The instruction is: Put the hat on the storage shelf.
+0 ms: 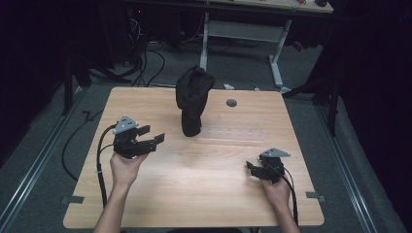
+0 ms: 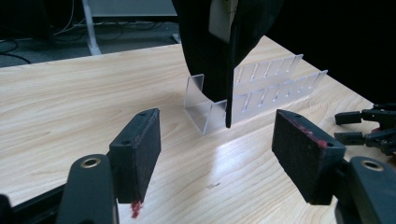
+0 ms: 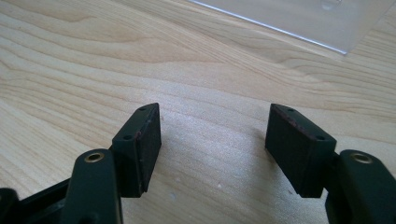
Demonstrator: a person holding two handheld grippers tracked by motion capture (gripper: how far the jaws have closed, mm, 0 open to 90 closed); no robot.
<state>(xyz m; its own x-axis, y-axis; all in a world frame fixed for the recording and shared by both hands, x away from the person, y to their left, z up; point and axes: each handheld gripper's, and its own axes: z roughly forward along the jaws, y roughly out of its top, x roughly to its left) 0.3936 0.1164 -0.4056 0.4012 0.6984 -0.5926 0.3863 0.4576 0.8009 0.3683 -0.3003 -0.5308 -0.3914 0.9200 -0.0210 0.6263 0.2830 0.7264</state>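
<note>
A black cloth item (image 1: 193, 99) stands draped over the left end of a clear plastic slotted rack (image 1: 233, 132) near the middle of the wooden table (image 1: 194, 194). From the left gripper view, the black cloth (image 2: 219, 46) hangs over the clear rack (image 2: 261, 91) just ahead of the jaws. My left gripper (image 1: 150, 137) is held above the table's left side, open, empty, pointing right toward the cloth. My right gripper (image 1: 248, 166) sits low at the front right, open and empty. In the right gripper view the gripper (image 3: 212, 140) faces bare wood, with the rack's clear edge (image 3: 299, 18) beyond.
A round dark hole (image 1: 231, 103) marks the tabletop behind the rack. Cables (image 1: 145, 63) and a white desk frame (image 1: 243, 34) lie on the floor beyond the far edge. Black cables trail from both grippers down past the front edge.
</note>
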